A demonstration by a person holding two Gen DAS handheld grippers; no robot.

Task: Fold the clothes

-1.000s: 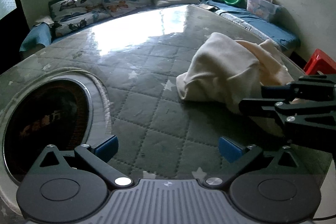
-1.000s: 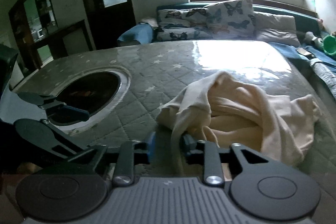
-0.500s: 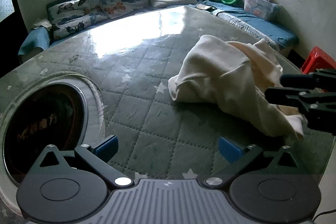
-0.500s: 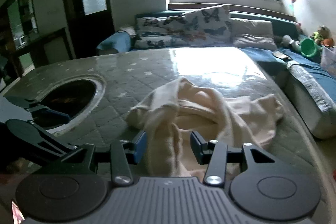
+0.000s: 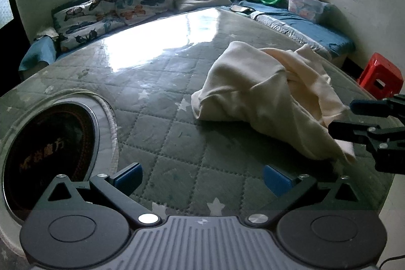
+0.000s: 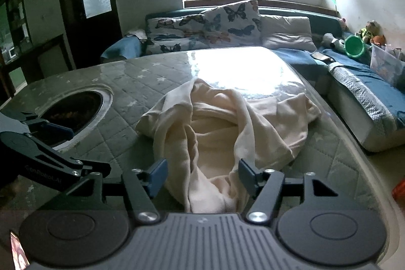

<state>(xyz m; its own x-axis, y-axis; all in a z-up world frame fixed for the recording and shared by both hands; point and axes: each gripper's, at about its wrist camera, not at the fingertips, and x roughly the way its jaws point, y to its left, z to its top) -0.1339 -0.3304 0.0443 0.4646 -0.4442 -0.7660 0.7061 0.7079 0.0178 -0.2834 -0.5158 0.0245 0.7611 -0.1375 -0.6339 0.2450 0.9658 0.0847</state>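
Note:
A cream garment (image 5: 265, 95) lies crumpled on the grey quilted mattress (image 5: 162, 92); it also shows in the right wrist view (image 6: 222, 123). My left gripper (image 5: 202, 175) is open and empty over bare mattress, left of the garment. My right gripper (image 6: 201, 175) is open, its blue pads on either side of the garment's near end, which hangs between them without being clamped. The right gripper shows at the right edge of the left wrist view (image 5: 367, 120), at the garment's tip.
A round dark opening (image 5: 48, 151) is set in the mattress at the left. Butterfly pillows (image 6: 202, 27) and a blue-covered bench (image 6: 354, 77) run along the far and right sides. A red stool (image 5: 379, 75) stands beyond the right edge.
My right gripper has opened from shut on the garment and pulled back toward the near edge. The garment's near end has dropped and stretched out. My left gripper stays open and has barely moved.

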